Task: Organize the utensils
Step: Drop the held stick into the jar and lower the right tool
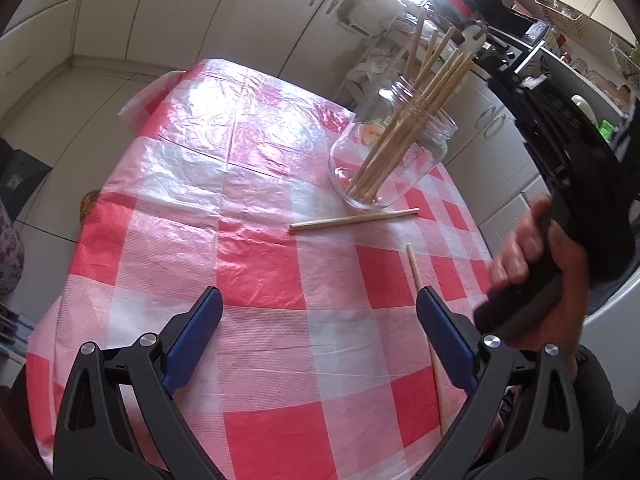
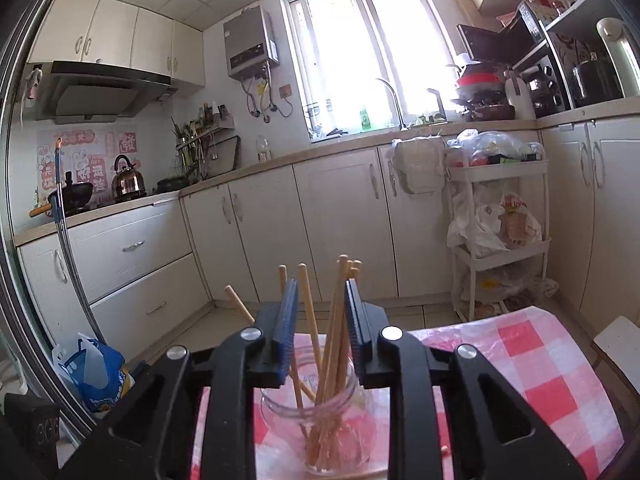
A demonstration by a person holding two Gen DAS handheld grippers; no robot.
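- Over the checked table (image 1: 256,264), the left gripper (image 1: 320,312) hangs spread wide, grasping nothing.
- Above the glass jar (image 2: 316,420), the right gripper (image 2: 322,312) stands partly parted around upright chopsticks (image 2: 336,344); its grip is unclear.
- Two loose chopsticks (image 1: 354,220) lie beside the jar.

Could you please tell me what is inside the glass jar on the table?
The glass jar holds a bundle of wooden chopsticks leaning against its rim; nothing else shows through the glass.
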